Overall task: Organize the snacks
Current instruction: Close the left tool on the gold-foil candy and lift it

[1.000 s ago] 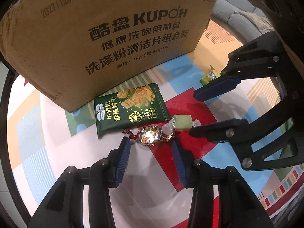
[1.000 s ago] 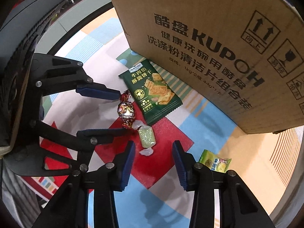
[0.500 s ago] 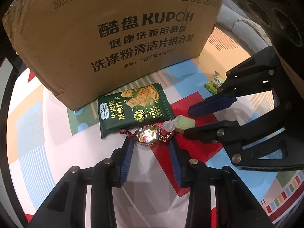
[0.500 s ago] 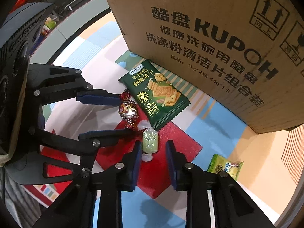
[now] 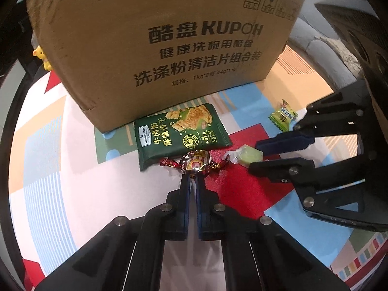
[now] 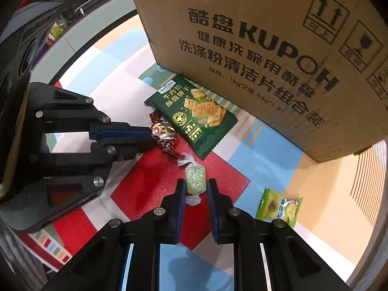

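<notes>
A foil-wrapped candy [image 5: 195,163] [image 6: 163,133] lies on the colourful mat in front of a dark green cracker packet [image 5: 179,133] [image 6: 194,114]. My left gripper [image 5: 192,177] [image 6: 151,137] is shut on the candy's near edge. Beside it, a pale green wrapped candy [image 5: 247,156] [image 6: 195,178] sits on the red patch, and my right gripper [image 6: 196,185] [image 5: 254,156] is shut on it from both sides. Both grippers point steeply down at the mat. A small yellow-green snack packet [image 5: 282,117] [image 6: 278,207] lies apart to the right.
A large brown cardboard box [image 5: 169,36] [image 6: 266,48] stands right behind the cracker packet. A grey sofa [image 5: 315,41] is beyond the mat's far right. A yellow toy [image 5: 42,55] shows at the box's left edge.
Both grippers went from open around their candies to shut on them. The right gripper slid forward a little over the pale green candy.
</notes>
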`<state>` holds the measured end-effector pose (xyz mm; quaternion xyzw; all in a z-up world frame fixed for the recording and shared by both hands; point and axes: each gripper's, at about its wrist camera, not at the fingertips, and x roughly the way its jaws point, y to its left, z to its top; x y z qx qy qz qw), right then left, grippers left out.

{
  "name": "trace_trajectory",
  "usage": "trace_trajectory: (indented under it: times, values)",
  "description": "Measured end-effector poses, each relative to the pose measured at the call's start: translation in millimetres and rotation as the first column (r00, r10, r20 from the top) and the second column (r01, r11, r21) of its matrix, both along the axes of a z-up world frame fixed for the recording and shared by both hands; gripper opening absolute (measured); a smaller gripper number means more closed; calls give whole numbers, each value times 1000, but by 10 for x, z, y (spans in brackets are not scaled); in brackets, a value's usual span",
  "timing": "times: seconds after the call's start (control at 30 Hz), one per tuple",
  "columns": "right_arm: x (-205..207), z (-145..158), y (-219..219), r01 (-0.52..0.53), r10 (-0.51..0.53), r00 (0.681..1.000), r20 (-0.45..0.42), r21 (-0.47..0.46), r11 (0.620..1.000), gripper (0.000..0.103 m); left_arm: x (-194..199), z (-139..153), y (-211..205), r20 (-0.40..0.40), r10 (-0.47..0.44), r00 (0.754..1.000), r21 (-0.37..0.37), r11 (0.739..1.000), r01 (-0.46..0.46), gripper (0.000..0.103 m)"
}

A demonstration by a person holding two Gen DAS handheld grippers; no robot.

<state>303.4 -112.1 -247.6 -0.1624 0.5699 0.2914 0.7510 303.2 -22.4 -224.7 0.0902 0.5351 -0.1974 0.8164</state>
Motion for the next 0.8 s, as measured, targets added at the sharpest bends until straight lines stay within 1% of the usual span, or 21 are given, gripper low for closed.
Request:
trace_trajectory:
  times: [0.1, 0.33, 0.43, 0.6, 0.7, 0.73, 0.77, 0.8]
  values:
    - [-73, 19, -32, 19, -19, 1000, 2, 12, 1000, 19, -43, 9, 22, -4, 8, 1000, -4, 1000, -8, 5]
    - [-91, 65, -72, 39, -39, 999, 6, 36, 999, 19, -159, 97, 36, 11, 6, 1000, -2, 1000, -6, 5]
    - [-82, 121, -124, 49, -50, 999, 11, 44, 998, 19, -173, 110, 38, 6, 5, 1000, -13, 1000, -5, 3]
    - [-75, 196, -208, 66, -67, 998, 15, 46, 997, 19, -189, 163, -1, 13, 13, 1000, -19, 1000, -12, 3]
    - [-85, 223, -250, 75, -75, 997, 11, 54, 996, 19, -196, 179, -27, 1, 7, 1000, -21, 1000, -7, 3]
    - [-81, 229, -253, 75, -76, 997, 10, 53, 996, 19, -200, 180, -28, 0, 7, 1000, -22, 1000, -7, 7]
    - [-84, 234, -270, 77, -78, 997, 10, 54, 996, 19, -190, 173, -36, -3, 8, 1000, -26, 1000, -8, 17]
    - [-79, 236, -280, 80, -80, 997, 9, 55, 995, 19, -164, 169, -56, -4, 9, 1000, -31, 999, -10, 25]
